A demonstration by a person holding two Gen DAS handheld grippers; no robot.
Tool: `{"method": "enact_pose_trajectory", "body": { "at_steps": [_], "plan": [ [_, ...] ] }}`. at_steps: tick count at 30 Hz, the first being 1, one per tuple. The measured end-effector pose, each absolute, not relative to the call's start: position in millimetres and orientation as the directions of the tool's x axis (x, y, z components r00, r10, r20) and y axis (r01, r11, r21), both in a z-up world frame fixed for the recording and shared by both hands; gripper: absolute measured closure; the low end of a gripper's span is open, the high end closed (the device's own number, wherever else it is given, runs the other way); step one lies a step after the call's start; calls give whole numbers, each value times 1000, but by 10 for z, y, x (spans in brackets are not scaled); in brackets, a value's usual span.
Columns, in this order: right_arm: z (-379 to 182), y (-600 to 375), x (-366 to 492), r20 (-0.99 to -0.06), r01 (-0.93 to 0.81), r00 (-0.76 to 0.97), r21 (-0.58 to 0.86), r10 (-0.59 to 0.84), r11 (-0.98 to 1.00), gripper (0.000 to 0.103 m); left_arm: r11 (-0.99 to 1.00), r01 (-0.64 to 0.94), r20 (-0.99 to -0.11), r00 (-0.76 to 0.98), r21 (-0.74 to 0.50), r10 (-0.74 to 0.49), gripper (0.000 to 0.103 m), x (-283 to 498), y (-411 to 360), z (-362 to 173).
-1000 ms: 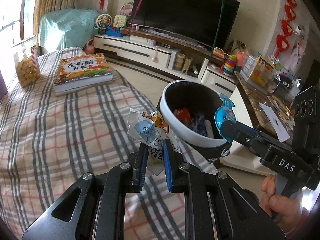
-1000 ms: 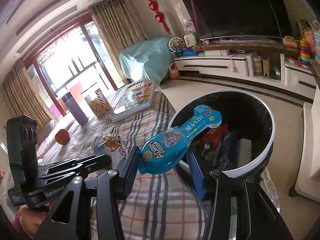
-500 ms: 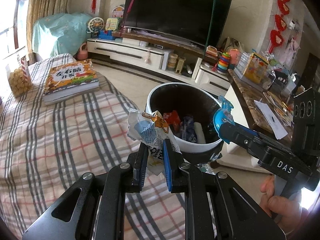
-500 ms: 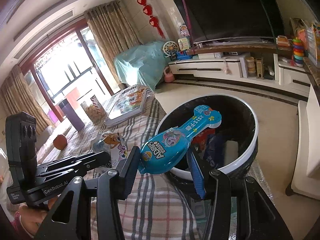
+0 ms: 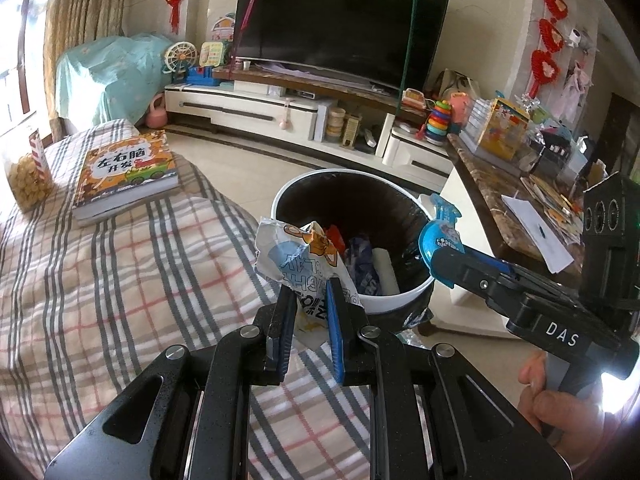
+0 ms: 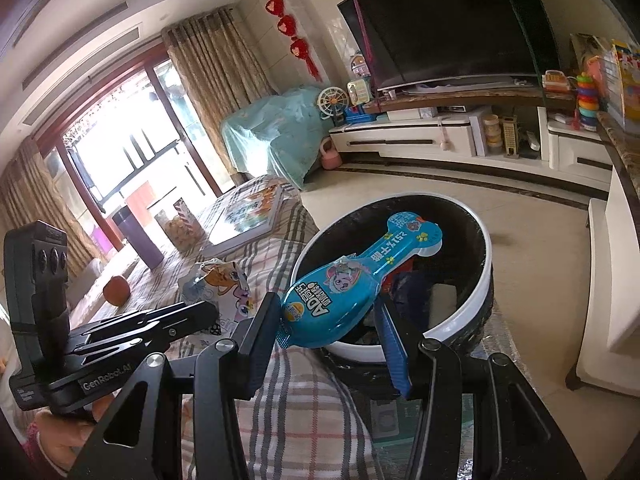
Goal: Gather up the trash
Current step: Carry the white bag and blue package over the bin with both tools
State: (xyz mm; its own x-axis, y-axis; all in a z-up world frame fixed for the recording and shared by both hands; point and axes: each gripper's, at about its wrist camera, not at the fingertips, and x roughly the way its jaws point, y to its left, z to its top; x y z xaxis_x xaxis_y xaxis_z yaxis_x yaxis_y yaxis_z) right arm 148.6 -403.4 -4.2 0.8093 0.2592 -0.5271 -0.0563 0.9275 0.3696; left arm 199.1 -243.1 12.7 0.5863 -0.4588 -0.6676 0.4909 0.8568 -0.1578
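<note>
Blue plastic fills your right wrist view: the bone-shaped blue package [image 6: 344, 292] sits clamped between the right gripper [image 6: 326, 334] pads, its narrow end reaching out over the trash bin [image 6: 486, 276]. From the left wrist view you see only that package's tip and rounded end [image 5: 438, 236] poking past the other tool, above the bin's rim [image 5: 400, 300]. What that view gives you instead is the bin's contents, red and dark wrappers and something white lying inside, and the crumpled white snack wrapper [image 5: 298, 256] pinched tight in your left gripper [image 5: 308, 316], held just short of the bin's near rim, over the edge of the cloth.

You work over a plaid cloth [image 5: 120, 280] of grey and pink stripes. A picture book [image 5: 124, 172] lies on it, with a clear jar of snacks [image 5: 24, 172] further along; the right view adds a purple cup [image 6: 138, 236] and an orange fruit [image 6: 116, 290]. Behind stand a dark television [image 5: 340, 32] on a white low cabinet, a teal-covered shape by the curtains, and red hangings on the wall.

Both your grippers tilt downward toward the bin, side by side, and your right hand [image 5: 560, 396] wraps the handle.
</note>
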Motion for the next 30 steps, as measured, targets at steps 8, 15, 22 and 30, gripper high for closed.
{"method": "enact_pose_trajectory", "body": {
  "at_steps": [8, 15, 22, 30],
  "plan": [
    [-47, -4121, 1504, -531, -43, 811, 367, 247, 929, 54, 851, 502, -667, 583, -153, -464, 89, 2025, -2554, 142],
    [-49, -4201, 1544, -534, -34, 811, 364, 238, 931, 55, 850, 504, -668, 582, -152, -464, 89, 2071, -2607, 140],
    [-68, -4273, 1604, -539, -29, 808, 368, 239, 929, 61, 849, 506, -674, 577, -150, -462, 89, 2157, -2706, 133],
    [-110, -4315, 1676, -547, -30, 800, 371, 245, 928, 61, 846, 513, -681, 569, -144, -461, 89, 2257, -2814, 94]
  ]
}}
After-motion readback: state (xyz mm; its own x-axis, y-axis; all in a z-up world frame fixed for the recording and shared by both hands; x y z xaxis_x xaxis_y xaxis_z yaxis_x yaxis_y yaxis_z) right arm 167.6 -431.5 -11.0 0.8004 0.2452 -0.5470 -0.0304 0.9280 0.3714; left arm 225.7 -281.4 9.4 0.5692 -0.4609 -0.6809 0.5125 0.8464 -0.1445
